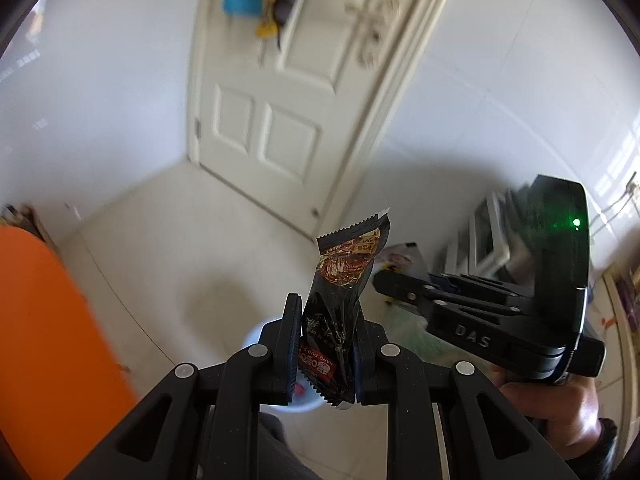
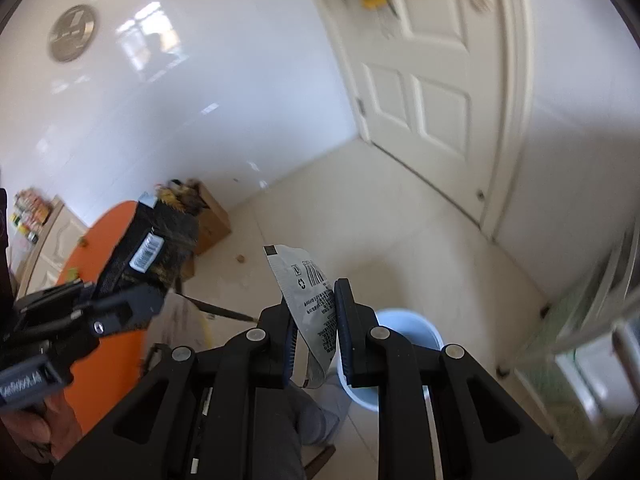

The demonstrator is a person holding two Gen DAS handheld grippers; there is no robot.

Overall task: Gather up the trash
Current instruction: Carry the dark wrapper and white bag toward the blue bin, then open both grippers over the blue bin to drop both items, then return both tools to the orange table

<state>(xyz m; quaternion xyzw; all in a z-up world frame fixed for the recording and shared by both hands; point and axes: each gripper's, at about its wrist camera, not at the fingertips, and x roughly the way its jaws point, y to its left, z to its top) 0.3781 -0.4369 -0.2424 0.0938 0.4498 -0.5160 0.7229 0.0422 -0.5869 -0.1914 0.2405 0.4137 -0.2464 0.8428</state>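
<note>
My left gripper (image 1: 326, 344) is shut on a black snack wrapper (image 1: 344, 280) with red and gold print, held upright in the air. My right gripper (image 2: 316, 332) is shut on a silver wrapper (image 2: 306, 292) printed with black text. A pale blue bin (image 2: 416, 336) stands on the floor below and just right of the right gripper; in the left wrist view the bin (image 1: 256, 336) shows behind the left fingers. The right gripper (image 1: 400, 284) shows at the right of the left wrist view. The left gripper (image 2: 132, 308) with the black wrapper (image 2: 148, 248) shows at the left of the right wrist view.
An orange table (image 1: 44, 336) lies at the left. A white panelled door (image 1: 280, 92) closes the far corner. A cardboard box (image 2: 212, 216) sits by the wall. Small scraps lie on the pale tiled floor (image 2: 360, 220). A glass-fronted cabinet (image 2: 580, 320) stands at the right.
</note>
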